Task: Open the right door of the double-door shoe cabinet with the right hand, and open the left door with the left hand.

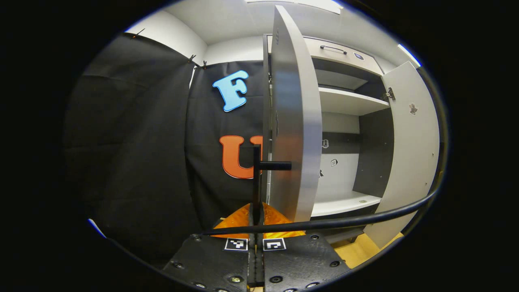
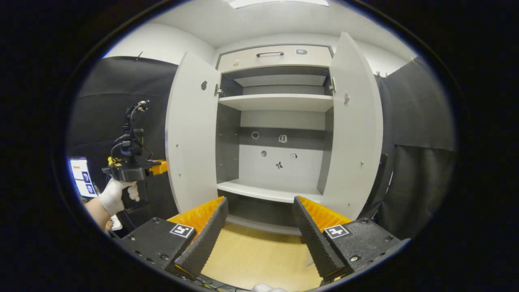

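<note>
**Both doors open, left handle in the grip**

While the pale grey double-door shoe cabinet point(image 2: 279, 134) stands with its left door point(image 2: 190, 134) and right door point(image 2: 354, 129) both swung wide, the left gripper point(image 1: 256, 213) has its fingers clamped on the left door's slim black bar handle point(image 1: 256, 178). The right gripper point(image 2: 259, 227) hangs back before the cabinet, fingers apart and empty. Judged from this, the opening looks finished; the next move calls for letting the handle go and backing off. A black cable point(image 1: 365, 217) crosses the left gripper view, and could snag.
</note>
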`<state>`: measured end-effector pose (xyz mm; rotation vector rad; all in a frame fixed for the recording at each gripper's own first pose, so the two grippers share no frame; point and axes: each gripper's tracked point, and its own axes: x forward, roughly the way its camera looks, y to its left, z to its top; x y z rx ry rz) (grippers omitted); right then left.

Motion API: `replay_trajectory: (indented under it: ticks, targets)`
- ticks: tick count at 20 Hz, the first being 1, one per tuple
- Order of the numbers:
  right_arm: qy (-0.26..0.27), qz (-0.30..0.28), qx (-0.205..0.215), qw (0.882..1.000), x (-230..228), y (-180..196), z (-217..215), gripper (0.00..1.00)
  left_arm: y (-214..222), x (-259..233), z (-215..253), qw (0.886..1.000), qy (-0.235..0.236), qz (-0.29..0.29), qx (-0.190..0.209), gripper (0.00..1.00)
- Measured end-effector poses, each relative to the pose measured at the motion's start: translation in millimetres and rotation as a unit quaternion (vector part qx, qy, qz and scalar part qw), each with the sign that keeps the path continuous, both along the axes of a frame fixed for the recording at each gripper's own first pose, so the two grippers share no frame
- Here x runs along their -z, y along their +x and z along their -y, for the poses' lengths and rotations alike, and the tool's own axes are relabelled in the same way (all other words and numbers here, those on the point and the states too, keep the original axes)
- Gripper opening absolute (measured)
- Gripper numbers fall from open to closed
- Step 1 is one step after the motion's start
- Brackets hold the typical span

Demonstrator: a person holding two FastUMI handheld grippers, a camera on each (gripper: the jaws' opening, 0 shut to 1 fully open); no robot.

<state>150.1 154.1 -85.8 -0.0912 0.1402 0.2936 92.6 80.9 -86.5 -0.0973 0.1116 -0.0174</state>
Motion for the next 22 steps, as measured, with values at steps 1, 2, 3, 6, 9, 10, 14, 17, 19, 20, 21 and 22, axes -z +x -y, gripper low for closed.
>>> replay_trajectory:
  ticks: [1,2,3,6,9,10,14,17,19,20,21,22]
  targets:
    - [0.000,0.001,0.001,1.000,0,0,-1,1.00,1,0,-1,1.000,0.002,0.000,0.005,0.00]
    - [0.000,0.001,0.002,1.000,0,-1,-1,1.00,1,0,-1,1.000,0.004,0.000,0.011,0.00]
    - [0.001,0.002,0.003,1.000,-1,0,-1,1.00,2,0,-1,1.000,0.005,0.003,0.015,0.00]
    - [0.000,0.003,0.004,1.000,-2,-2,-2,1.00,-4,-1,-6,1.000,0.024,0.004,0.015,0.00]
    - [0.002,0.005,0.003,1.000,-4,-3,-7,1.00,-8,1,-18,1.000,0.020,0.003,-0.004,0.01]
    - [0.002,0.005,0.002,1.000,-5,-4,-10,1.00,-8,2,-21,1.000,0.017,0.002,-0.006,0.02]
    - [0.000,0.006,-0.005,1.000,-5,-7,-15,1.00,-9,4,-21,1.000,0.017,0.000,-0.008,0.03]
    - [0.000,0.006,-0.004,1.000,-5,-6,-17,1.00,-12,3,-23,1.000,0.016,0.000,-0.012,0.02]
    - [0.002,0.005,0.001,1.000,-6,-6,-15,1.00,-23,6,-31,0.999,0.022,-0.005,-0.025,0.02]
    - [0.003,0.005,0.003,1.000,-7,-5,-14,1.00,-30,8,-36,0.999,0.028,-0.007,-0.032,0.18]
    - [0.005,0.007,0.008,1.000,-8,-3,-11,1.00,-37,7,-39,0.999,0.027,-0.009,-0.039,0.34]
    - [0.005,0.007,0.014,1.000,-10,-1,-9,1.00,-44,7,-38,0.999,0.025,-0.010,-0.041,0.49]
